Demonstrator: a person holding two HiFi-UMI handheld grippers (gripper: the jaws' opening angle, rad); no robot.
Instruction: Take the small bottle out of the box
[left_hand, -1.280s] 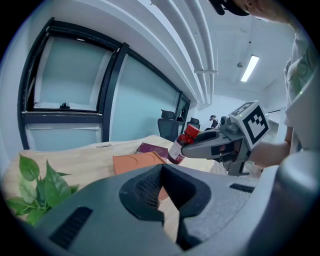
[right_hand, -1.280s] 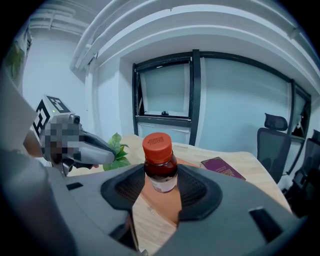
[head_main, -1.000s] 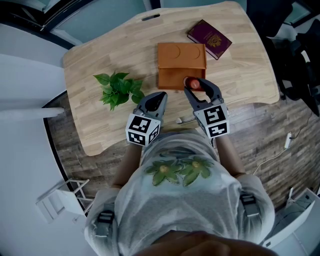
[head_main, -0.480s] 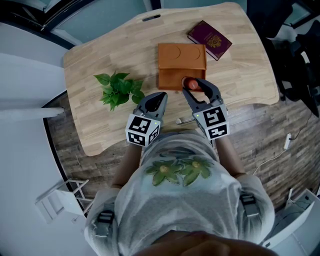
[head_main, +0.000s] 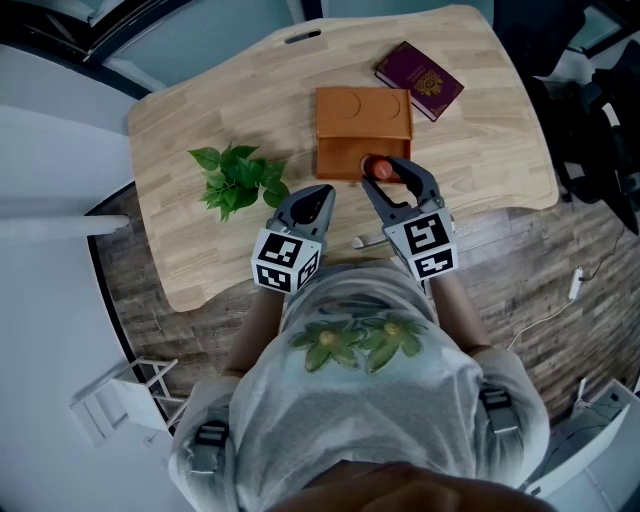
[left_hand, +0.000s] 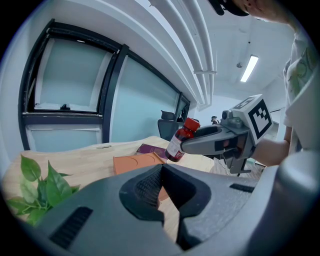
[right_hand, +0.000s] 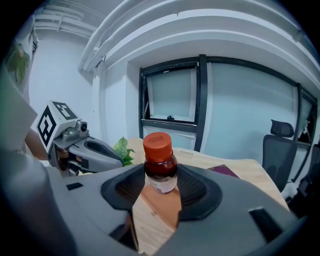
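Light wood surface (head_main: 480, 90) over a wood-look floor (head_main: 520, 260); big windows behind and an office chair (right_hand: 280, 145) in the right gripper view. My landmark is the orange-brown box (head_main: 362, 115), which sits mid-surface and has two round recesses on top.

The maroon booklet (head_main: 419, 78) lies flat just off the box's far-right corner, apart from it. The green leafy sprig (head_main: 235, 178) is well to the left of the box, nearer my side.

Right gripper (right_hand: 161, 186): its fingers are pinching the small bottle (right_hand: 159, 159) at the body, w/ the pads on either side of the brown glass. The red-orange cap and upper part of the white label show above the fingers. In the head view the bottle sits over the box's near-right edge. In the left gripper view it's lifted clear above box and surface, tilted w/ the cap leaning away from the box.

Left gripper (head_main: 316, 192): fingers pressed together, nothing between them. It hangs in front of the box's near-left corner, close to my edge of the surface, not touching box or bottle. Through the notch between its pads I see a bit of the box only.
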